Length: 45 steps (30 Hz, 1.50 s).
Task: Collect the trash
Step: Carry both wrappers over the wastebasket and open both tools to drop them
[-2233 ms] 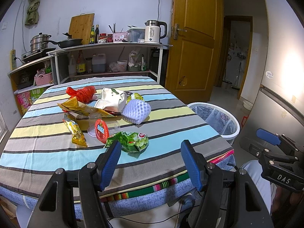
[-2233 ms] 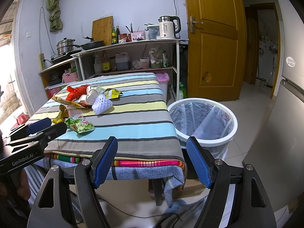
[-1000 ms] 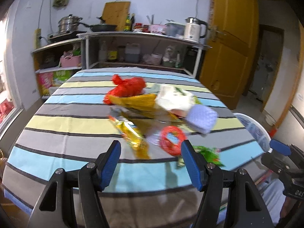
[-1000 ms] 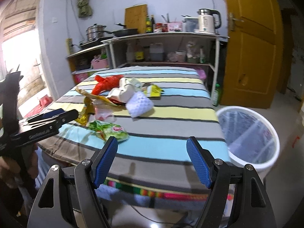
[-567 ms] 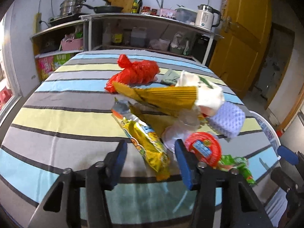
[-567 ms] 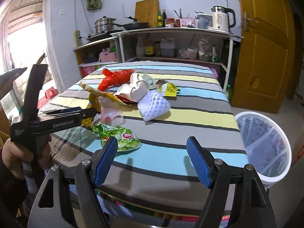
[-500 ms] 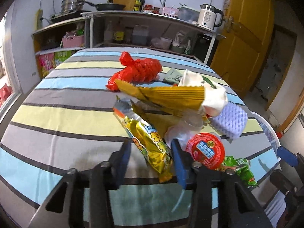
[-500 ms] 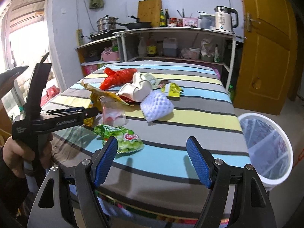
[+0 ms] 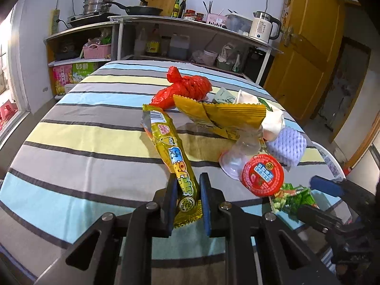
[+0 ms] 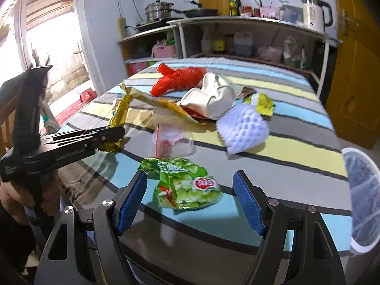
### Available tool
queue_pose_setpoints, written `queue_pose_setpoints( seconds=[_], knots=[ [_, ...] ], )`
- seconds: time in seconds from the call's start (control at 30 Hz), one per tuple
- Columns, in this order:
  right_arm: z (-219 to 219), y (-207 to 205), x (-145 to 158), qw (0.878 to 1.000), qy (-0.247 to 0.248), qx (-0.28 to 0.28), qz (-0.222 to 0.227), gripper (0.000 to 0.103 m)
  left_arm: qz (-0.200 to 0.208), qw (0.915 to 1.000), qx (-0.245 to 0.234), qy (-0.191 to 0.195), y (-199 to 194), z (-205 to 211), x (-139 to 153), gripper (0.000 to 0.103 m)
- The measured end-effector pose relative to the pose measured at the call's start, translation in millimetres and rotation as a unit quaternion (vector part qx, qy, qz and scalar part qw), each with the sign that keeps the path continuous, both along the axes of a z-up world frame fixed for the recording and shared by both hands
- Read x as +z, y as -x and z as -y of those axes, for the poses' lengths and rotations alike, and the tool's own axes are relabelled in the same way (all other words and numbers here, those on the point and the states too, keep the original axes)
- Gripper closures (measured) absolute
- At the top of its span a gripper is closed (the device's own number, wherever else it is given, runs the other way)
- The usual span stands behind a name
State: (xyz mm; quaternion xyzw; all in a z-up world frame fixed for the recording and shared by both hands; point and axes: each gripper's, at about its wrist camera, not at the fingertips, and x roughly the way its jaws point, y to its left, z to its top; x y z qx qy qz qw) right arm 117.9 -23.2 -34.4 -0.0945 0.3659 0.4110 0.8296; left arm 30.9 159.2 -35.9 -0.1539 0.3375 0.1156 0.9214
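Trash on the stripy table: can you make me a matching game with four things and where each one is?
Things:
1. yellow snack wrapper
2. green snack bag
3. red plastic bag
4. white bin

Places:
A. on the floor beside the table
B. pinched in the left gripper
C. far side of the pile
D. lying before the open right gripper

Pairs: 1-B, 2-D, 3-C, 4-A

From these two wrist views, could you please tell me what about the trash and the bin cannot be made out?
- Yellow snack wrapper: the left gripper fingers cover its lower edges in the left wrist view.
- White bin: cut off by the frame edge in the right wrist view; its contents cannot be judged.
- Clear plastic cup: motion-blurred in the right wrist view.
- Green snack bag: partly hidden behind the red lid and the right gripper in the left wrist view.
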Motion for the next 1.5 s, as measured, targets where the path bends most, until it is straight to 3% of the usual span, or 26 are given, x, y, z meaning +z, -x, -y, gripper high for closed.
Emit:
queue_pose_setpoints(
  seconds=[0.07,0.17,0.37,0.97,1.2,1.5],
  knots=[
    [-2.9,-4.0,-3.0,1.0,0.003,0.001,-0.018,0.028,0.003,1.0,-0.002,-0.001,3.8,0.0,1.3,0.084],
    [-3.2,-8.5,-6.4,0.999,0.001,-0.002,-0.04,0.045,0.008,1.0,-0.004,-0.002,8.0,0.4,5.2,0.084],
    [5.4,-2.4,-3.1,0.999,-0.005,-0.013,-0.04,0.057,0.019,0.9997,-0.011,-0.007,15.4,7.7,13.4,0.084],
    [77.7,1.5,22.1,0.995,-0.054,-0.083,-0.022,0.061,0.06,0.9946,-0.078,-0.033,16.1,67.9,55.0,0.084],
    [125.8,-13.5,28.3,0.987,-0.065,-0.145,-0.007,0.061,0.069,0.9846,-0.158,-0.032,-18.2,118.8,62.1,0.084],
    [197.4,-47.0,23.9,0.97,-0.065,-0.235,-0.002,0.061,0.065,0.9648,-0.254,-0.023,-71.8,180.1,61.1,0.084]
  ],
)
